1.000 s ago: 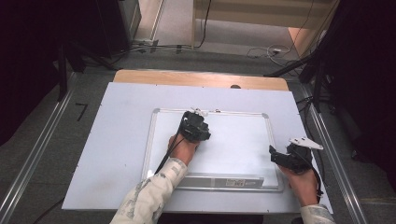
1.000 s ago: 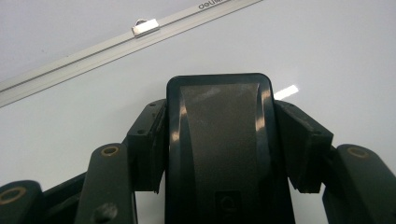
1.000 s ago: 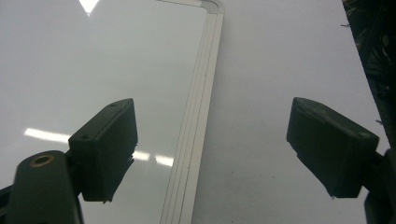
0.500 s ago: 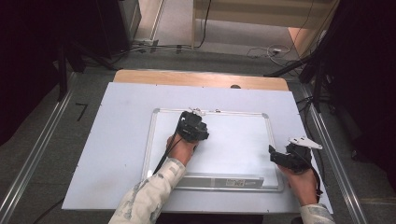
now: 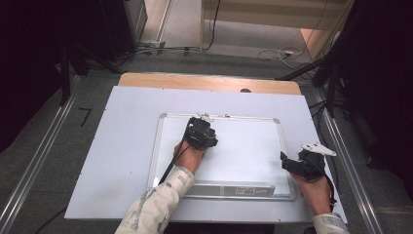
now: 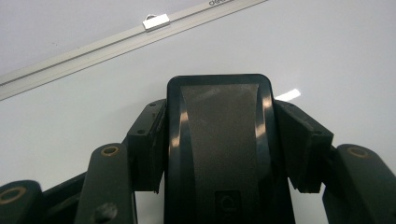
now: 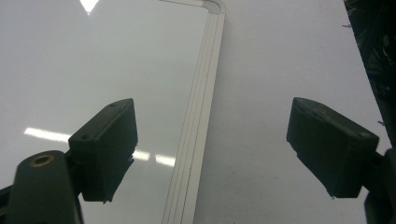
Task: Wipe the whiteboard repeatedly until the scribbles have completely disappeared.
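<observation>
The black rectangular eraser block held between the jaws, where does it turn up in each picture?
High view: the black rectangular eraser block sits under the left gripper, on the upper left of the white board.
Left gripper view: bottom centre, clamped between both jaws.
Right gripper view: I can't find it.
Shared landmark: the board's silver metal frame.

Bright overhead light, glare streaks on the glossy whiteboard (image 7: 93, 70), dark room edges, soft close-ups.
</observation>
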